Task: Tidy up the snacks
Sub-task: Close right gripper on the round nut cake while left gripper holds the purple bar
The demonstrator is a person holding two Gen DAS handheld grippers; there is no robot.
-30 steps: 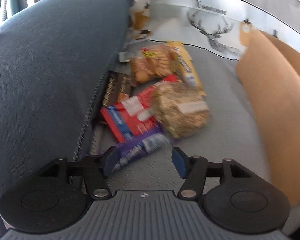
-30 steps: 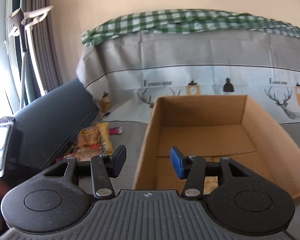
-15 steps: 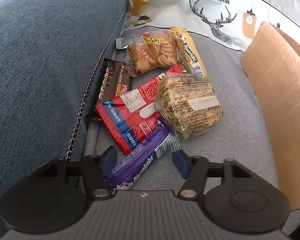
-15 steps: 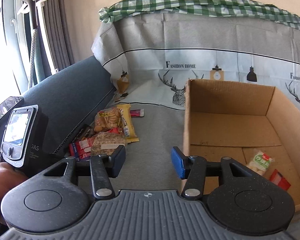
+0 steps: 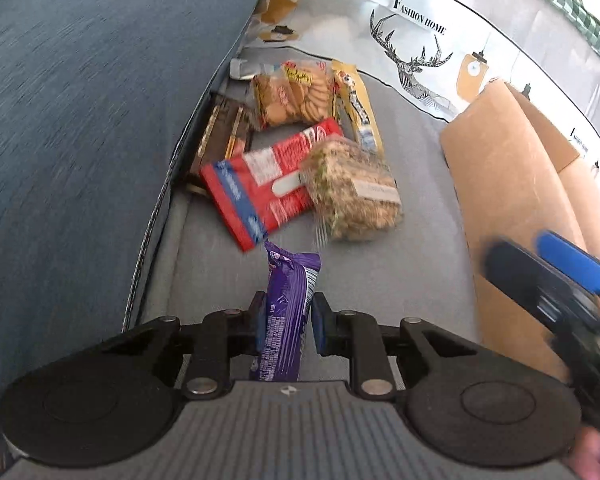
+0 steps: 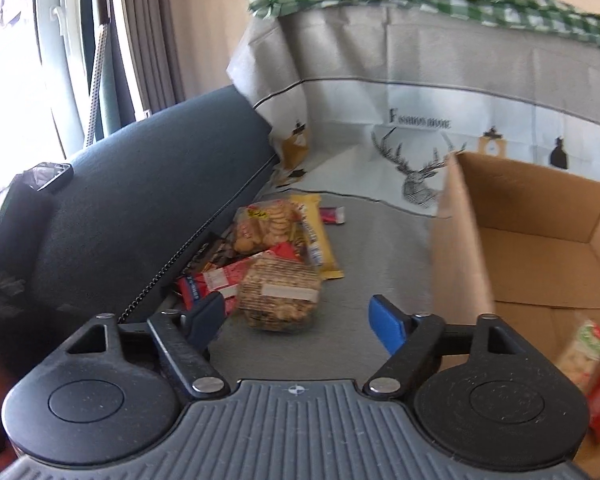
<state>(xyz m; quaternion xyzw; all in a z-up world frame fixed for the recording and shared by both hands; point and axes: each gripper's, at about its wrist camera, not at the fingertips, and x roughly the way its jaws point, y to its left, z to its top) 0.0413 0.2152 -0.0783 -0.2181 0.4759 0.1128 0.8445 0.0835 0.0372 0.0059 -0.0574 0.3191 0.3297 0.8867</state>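
While left tongs [image 5: 287, 322] close on the purple bar [image 5: 287, 308], right tongs [image 6: 298, 314] open empty beside a cardboard box [image 6: 460, 248] holding seemingly two packets [image 6: 588, 356].

My left claw [image 5: 287, 322]: matt black plastic arms, ribbed grey housing, bright metal pivot pins. Its jaws are closing on a glossy purple foil bar wrapper [image 5: 286, 312], crinkled. At 12 o'clock, shiny red film packet [image 5: 266, 184]; clear crackly plastic bag of seeded crackers [image 5: 356, 196]; transparent biscuit bag [image 5: 294, 94]. Sofa cushion [image 5: 80, 120] at 10: coarse woven blue cloth, matt. Seat cover [image 5: 420, 256]: smooth grey fabric. Cardboard box [image 5: 512, 216] at 3 o'clock: plain brown, dull, fibrous.
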